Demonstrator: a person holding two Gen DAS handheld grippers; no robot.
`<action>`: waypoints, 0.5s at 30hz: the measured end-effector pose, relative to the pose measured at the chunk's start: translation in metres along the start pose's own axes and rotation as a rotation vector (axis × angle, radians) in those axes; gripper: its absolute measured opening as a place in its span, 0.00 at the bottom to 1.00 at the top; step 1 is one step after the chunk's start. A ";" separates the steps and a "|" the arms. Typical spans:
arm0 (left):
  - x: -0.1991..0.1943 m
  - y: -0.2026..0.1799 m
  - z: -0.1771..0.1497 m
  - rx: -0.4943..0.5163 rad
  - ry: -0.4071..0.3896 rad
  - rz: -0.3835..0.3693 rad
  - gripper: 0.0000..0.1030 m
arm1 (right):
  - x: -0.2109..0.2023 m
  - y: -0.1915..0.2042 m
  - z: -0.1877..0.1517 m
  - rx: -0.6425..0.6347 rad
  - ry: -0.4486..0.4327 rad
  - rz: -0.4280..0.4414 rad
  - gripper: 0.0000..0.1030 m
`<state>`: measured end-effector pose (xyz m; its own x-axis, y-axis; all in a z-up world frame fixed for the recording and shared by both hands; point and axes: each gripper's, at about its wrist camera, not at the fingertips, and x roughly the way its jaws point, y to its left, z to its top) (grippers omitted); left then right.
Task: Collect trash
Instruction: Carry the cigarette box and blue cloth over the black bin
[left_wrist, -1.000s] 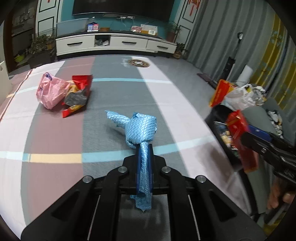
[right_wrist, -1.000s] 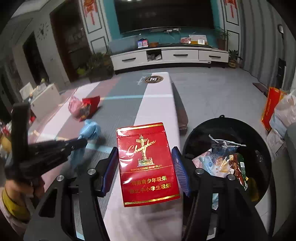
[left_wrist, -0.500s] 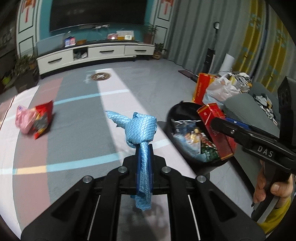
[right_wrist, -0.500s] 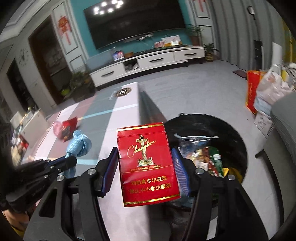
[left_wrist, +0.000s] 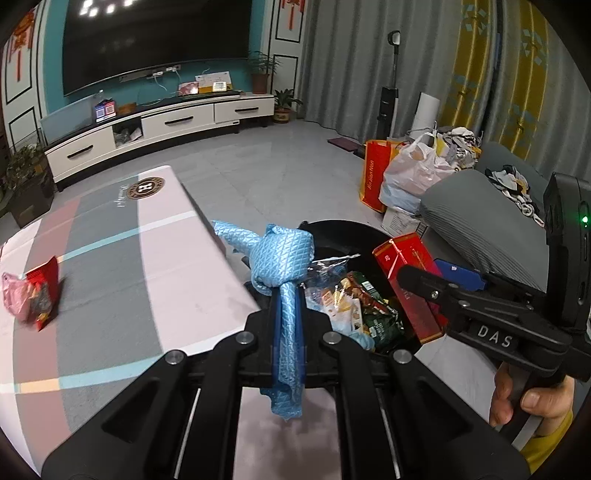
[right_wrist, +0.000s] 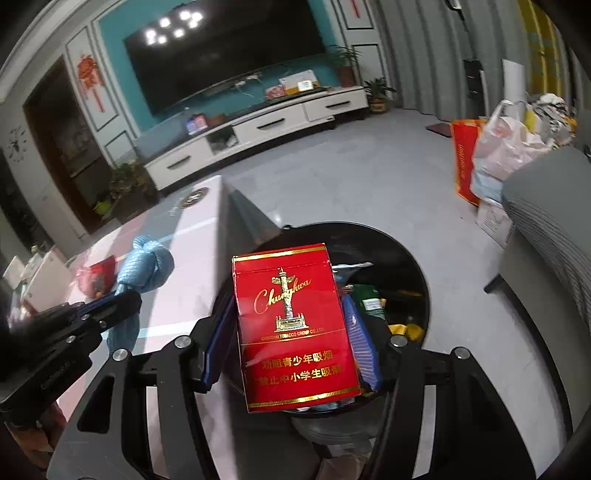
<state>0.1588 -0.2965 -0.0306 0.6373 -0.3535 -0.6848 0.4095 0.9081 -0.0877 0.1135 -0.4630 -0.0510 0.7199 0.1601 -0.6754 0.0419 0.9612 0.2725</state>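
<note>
My left gripper (left_wrist: 287, 314) is shut on a knotted blue cloth (left_wrist: 281, 258) and holds it over the near left rim of the black trash bin (left_wrist: 343, 230). My right gripper (right_wrist: 291, 332) is shut on a red cigarette pack (right_wrist: 295, 328) and holds it above the bin (right_wrist: 413, 266), which holds several wrappers. The pack also shows in the left wrist view (left_wrist: 406, 284), and the cloth in the right wrist view (right_wrist: 144, 269). A pink bag (left_wrist: 14, 299) and a red snack bag (left_wrist: 46, 291) lie on the table at far left.
The striped table (left_wrist: 147, 266) edge runs beside the bin. A grey sofa (left_wrist: 480, 225) stands right of the bin. A red bag (left_wrist: 375, 173) and white plastic bags (left_wrist: 417, 177) sit on the floor behind. A TV cabinet (left_wrist: 166, 129) lines the far wall.
Both grippers have swung right from over the table to above the trash bin, each still holding its item. The pink and red bags now lie far to the left.
</note>
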 end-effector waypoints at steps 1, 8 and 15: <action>0.004 -0.003 0.001 0.006 0.003 -0.004 0.08 | 0.001 -0.003 0.000 0.011 0.003 -0.003 0.57; 0.026 -0.013 0.003 0.022 0.034 -0.023 0.08 | 0.004 -0.012 0.000 0.043 0.009 -0.032 0.57; 0.037 -0.018 0.003 0.031 0.050 -0.029 0.08 | 0.006 -0.022 0.002 0.060 0.012 -0.053 0.57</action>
<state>0.1770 -0.3268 -0.0522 0.5916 -0.3671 -0.7178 0.4475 0.8901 -0.0863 0.1182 -0.4832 -0.0599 0.7070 0.1125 -0.6982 0.1217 0.9532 0.2768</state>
